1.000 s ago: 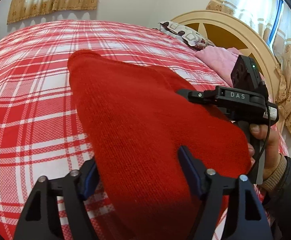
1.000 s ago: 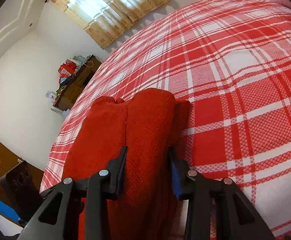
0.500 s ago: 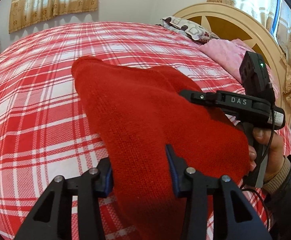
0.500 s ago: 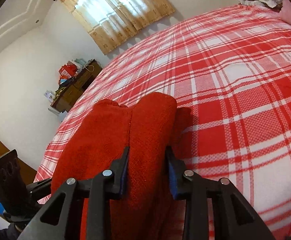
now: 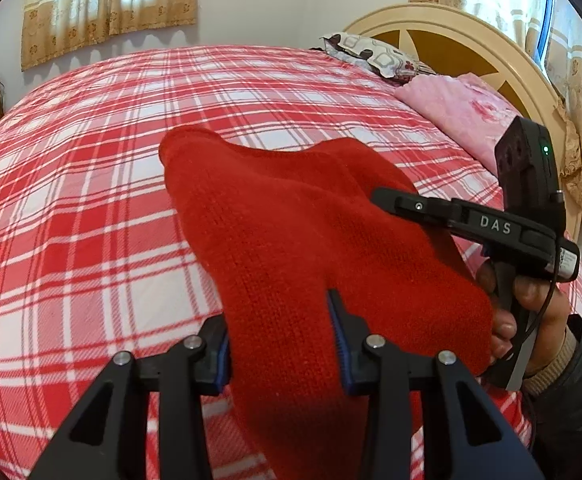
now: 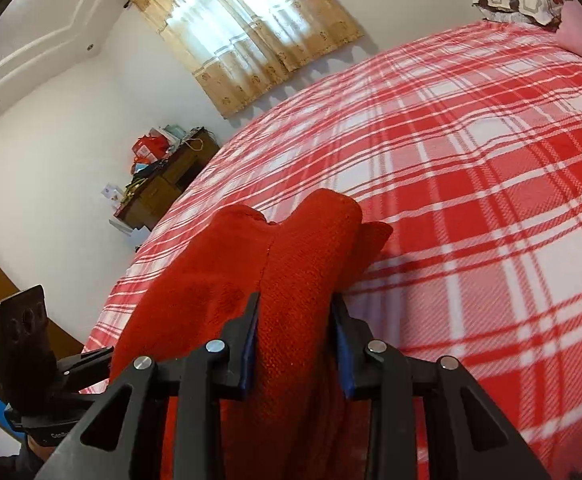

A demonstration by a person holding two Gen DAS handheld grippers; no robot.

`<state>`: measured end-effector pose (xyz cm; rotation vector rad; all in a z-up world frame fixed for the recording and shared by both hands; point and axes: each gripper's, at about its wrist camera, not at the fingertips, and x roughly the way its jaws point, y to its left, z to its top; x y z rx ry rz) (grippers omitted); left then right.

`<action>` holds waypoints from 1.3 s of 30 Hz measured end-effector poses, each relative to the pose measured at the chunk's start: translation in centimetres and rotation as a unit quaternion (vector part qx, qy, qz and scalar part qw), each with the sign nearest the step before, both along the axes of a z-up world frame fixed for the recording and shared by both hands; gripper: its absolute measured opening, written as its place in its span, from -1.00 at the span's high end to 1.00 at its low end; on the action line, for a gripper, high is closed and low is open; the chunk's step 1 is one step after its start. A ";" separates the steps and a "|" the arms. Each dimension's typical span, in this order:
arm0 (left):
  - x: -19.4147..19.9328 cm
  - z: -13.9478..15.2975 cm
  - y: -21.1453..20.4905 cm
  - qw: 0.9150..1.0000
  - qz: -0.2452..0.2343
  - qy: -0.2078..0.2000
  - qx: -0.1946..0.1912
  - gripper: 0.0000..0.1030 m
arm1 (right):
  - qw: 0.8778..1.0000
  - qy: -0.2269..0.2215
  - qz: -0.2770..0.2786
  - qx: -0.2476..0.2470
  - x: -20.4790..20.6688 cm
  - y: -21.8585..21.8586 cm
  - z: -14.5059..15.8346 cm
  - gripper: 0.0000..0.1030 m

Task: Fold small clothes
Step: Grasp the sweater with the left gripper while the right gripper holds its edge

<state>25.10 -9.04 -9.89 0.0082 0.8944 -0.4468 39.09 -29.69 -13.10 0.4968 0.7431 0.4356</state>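
Note:
A red knitted garment (image 5: 291,240) is lifted over the red-and-white plaid bed (image 5: 91,200), with its far end drooping toward the bedspread. My left gripper (image 5: 281,336) is shut on the garment's near edge. My right gripper (image 6: 295,334) is shut on another part of the same garment (image 6: 267,272), which bulges up between its fingers. The right gripper also shows in the left wrist view (image 5: 471,224), held by a hand at the garment's right side. The left gripper also shows at the lower left of the right wrist view (image 6: 31,360).
A patterned pillow (image 5: 371,54) and a pink cloth (image 5: 459,108) lie at the head of the bed by the cream headboard (image 5: 471,44). A cluttered wooden dresser (image 6: 163,176) stands by the wall under a curtained window (image 6: 247,28).
Both grippers have lifted and pulled back a little with the garment. Their fingers have closed in tighter on the cloth. The garment's far end has drawn nearer.

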 end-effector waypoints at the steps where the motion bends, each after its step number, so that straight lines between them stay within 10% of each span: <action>1: -0.2 0.1 0.1 1.000 0.000 0.000 0.002 0.20 | 1.000 -0.002 0.003 0.006 -0.3 0.5 0.2 0.36; 39: -7.9 2.7 14.8 0.991 0.128 -0.046 0.015 0.22 | 0.986 -0.008 0.163 0.027 0.8 21.3 2.4 0.36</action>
